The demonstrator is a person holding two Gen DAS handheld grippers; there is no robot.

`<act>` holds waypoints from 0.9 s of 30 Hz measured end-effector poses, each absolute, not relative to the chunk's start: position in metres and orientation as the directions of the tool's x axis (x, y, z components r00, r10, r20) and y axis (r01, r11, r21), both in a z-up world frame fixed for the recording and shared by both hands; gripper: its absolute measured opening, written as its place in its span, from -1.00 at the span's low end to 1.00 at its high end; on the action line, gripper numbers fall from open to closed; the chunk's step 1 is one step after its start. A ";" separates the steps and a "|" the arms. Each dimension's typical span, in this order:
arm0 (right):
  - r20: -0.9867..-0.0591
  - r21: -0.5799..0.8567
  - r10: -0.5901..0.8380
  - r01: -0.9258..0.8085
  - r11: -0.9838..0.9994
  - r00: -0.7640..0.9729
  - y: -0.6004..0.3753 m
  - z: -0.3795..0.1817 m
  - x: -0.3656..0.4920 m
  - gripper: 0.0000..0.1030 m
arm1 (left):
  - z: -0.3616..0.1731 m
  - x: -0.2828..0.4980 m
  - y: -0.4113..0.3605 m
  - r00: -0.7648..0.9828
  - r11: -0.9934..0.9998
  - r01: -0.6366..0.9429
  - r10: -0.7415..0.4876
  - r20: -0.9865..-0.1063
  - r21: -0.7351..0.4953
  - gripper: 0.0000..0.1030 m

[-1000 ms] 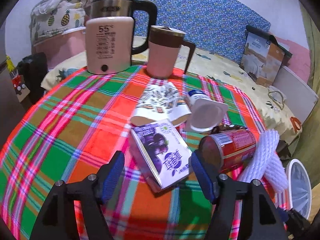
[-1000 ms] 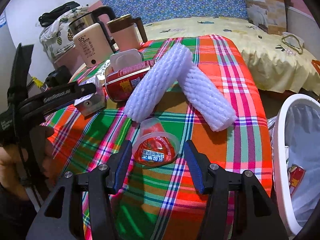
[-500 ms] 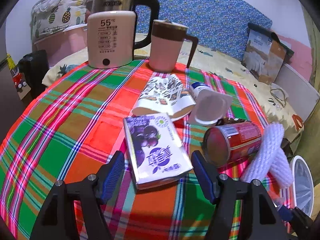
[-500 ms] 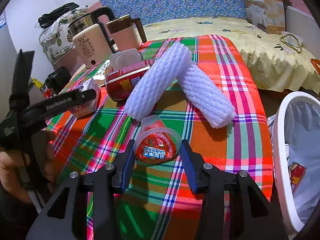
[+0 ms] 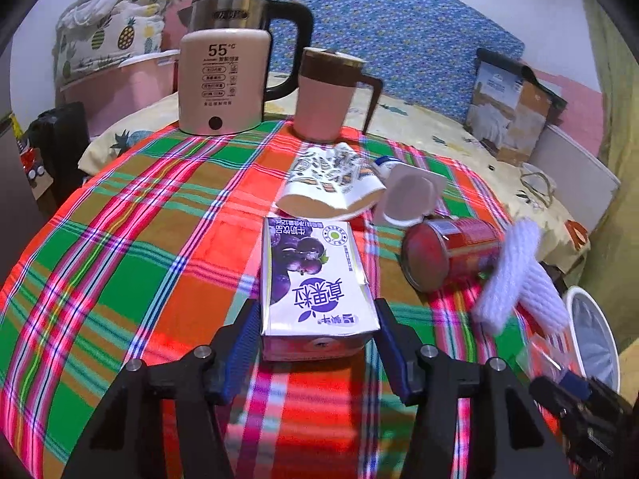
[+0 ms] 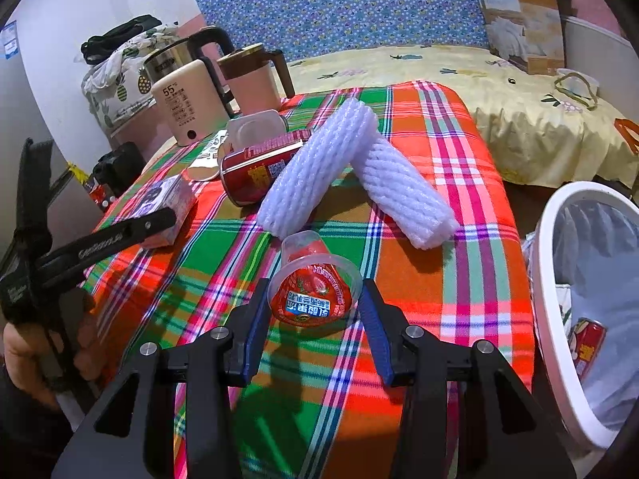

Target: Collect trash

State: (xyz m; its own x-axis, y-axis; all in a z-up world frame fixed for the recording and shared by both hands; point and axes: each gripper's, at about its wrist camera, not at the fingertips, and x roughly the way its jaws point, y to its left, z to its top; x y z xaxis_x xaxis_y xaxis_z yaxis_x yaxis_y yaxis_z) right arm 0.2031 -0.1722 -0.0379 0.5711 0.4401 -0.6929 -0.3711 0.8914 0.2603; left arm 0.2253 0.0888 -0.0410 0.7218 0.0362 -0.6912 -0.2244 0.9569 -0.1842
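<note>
We see the left gripper (image 5: 317,329) low over the plaid table (image 5: 131,247), its jaws spread wide on either side of the purple milk carton (image 5: 313,275), which lies flat with its near end between the blue pads (image 5: 243,339); whether the pads touch the carton's sides we cannot tell. Behind the carton lie a crumpled paper cup (image 5: 331,183), a yogurt tub (image 5: 409,195) and a red can (image 5: 447,249) on its side. A kettle (image 5: 223,76) and a pink mug (image 5: 325,95) stand at the far edge.

The right gripper (image 6: 313,321) also has its jaws parted, bracketing the red jelly cup (image 6: 313,283), which lies tipped on the table with its lid facing us; contact is unclear. Two white foam sleeves (image 6: 319,167) rest crossed just beyond it. A white bin (image 6: 559,339) stands off the table's right edge, another can (image 6: 589,343) inside.
</note>
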 end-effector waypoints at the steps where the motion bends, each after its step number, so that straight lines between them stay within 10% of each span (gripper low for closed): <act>1: -0.693 0.262 0.440 -0.370 0.891 0.571 -0.173 -0.038 0.202 -0.11 | -0.040 0.222 0.087 0.723 0.959 -0.217 0.033 -0.690 -0.182 0.09; 27: -0.640 0.245 0.396 -0.313 0.917 0.658 -0.208 -0.015 0.150 -0.11 | -0.022 0.130 -0.002 0.738 0.986 0.034 -0.134 -0.662 -0.162 0.09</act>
